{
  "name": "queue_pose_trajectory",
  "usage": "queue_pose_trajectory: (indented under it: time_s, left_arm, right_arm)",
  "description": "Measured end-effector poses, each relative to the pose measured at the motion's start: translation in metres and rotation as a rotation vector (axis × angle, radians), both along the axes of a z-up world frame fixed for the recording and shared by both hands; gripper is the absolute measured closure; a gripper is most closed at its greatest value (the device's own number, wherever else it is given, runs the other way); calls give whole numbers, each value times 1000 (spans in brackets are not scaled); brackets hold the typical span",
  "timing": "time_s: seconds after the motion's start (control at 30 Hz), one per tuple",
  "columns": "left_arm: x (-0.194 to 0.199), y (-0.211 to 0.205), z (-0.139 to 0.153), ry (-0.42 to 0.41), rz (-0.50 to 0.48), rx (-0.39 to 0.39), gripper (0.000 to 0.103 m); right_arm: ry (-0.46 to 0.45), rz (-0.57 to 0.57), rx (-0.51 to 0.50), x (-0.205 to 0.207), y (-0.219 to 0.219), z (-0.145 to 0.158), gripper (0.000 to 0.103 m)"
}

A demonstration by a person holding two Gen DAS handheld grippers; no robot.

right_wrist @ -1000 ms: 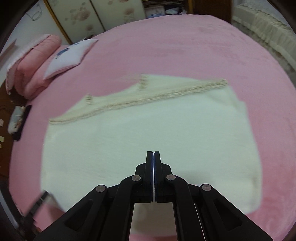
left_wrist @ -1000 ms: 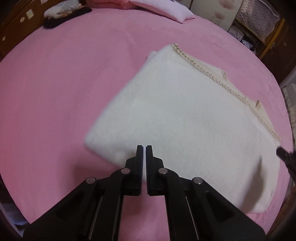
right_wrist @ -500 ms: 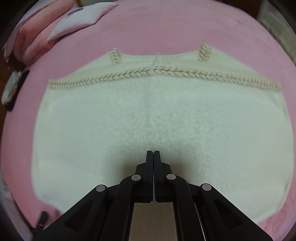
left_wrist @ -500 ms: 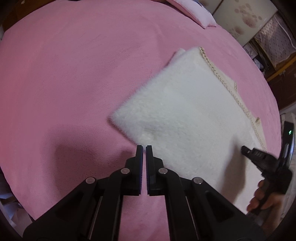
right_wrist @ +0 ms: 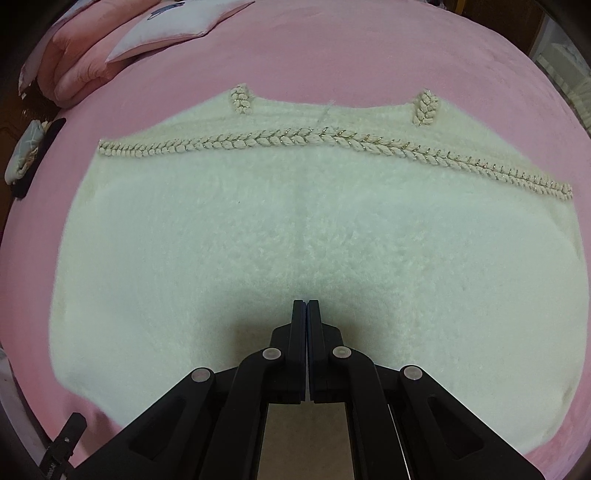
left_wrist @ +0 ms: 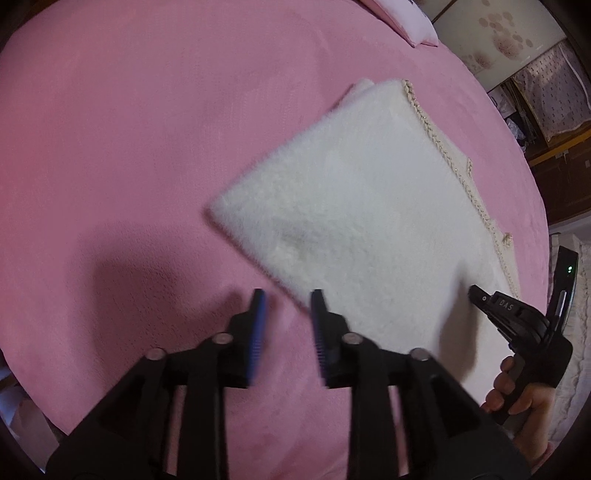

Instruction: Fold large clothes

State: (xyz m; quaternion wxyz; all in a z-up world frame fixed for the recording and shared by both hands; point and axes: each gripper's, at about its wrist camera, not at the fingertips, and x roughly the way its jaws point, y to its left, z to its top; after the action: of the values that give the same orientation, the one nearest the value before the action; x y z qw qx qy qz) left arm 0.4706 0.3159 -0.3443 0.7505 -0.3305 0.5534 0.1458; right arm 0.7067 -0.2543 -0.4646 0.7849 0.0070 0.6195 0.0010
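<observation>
A fluffy white garment (left_wrist: pixel 369 206) with a braided trim (right_wrist: pixel 325 142) lies folded flat on the pink bed cover (left_wrist: pixel 129 147). My left gripper (left_wrist: pixel 286 299) is open and empty, its fingers straddling the garment's near edge just above the bed. My right gripper (right_wrist: pixel 306 304) is shut and empty, hovering low over the middle of the garment (right_wrist: pixel 295 240). The right gripper also shows in the left wrist view (left_wrist: pixel 476 291), held by a hand at the garment's right side.
Pillows (right_wrist: pixel 166 29) and a rolled pink quilt (right_wrist: pixel 74 74) lie at the head of the bed. A small dark and grey bundle (right_wrist: pixel 26 155) sits at the bed's left edge. Wardrobe doors (left_wrist: pixel 498 33) and furniture stand beyond the bed.
My left gripper has opened and moved closer to the garment's near edge. My right gripper stays shut and has moved slightly lower over the garment.
</observation>
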Motion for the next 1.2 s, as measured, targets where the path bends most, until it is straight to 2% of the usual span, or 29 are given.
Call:
queue_pose_trajectory:
  time_s: [0.03, 0.1, 0.17, 0.23, 0.27, 0.37, 0.57, 0.83, 0.93, 1.07, 1.17, 1.2]
  left_arm:
    - [-2, 1, -1, -1, 10, -21, 65]
    - [-4, 3, -5, -7, 23, -59, 62]
    - [-4, 5, -11, -8, 31, -113, 52]
    - [-4, 7, -21, -6, 42, -167, 36]
    - [-3, 8, -28, -2, 51, -191, 35]
    - [-1, 11, -48, -3, 69, -292, 34]
    - [22, 15, -67, -109, 47, -426, 34]
    - [39, 38, -94, -200, 162, -604, 35]
    - [37, 41, -97, -221, 208, -626, 37]
    - [42, 40, -94, -251, 243, -600, 41]
    - [54, 37, -87, -312, 286, -577, 41]
    - [58, 36, -84, -322, 293, -554, 45]
  right_arm:
    - [0, 0, -4, 1, 1, 0, 103]
    - [4, 4, -13, 3, 5, -1, 103]
    - [6, 23, -25, 4, 9, -2, 103]
    - [6, 42, -34, 5, 12, -1, 103]
    - [6, 49, -37, 6, 14, -1, 103]
    - [9, 58, -44, 7, 17, -2, 103]
    - [16, 50, -56, 7, 17, -1, 103]
    - [26, 17, -52, 8, 19, -1, 103]
    - [42, -9, -33, 11, 18, -1, 103]
    - [60, -66, 31, 14, 8, -1, 103]
    - [70, -117, 107, 17, -5, -2, 103]
    - [74, -127, 132, 18, -8, -2, 103]
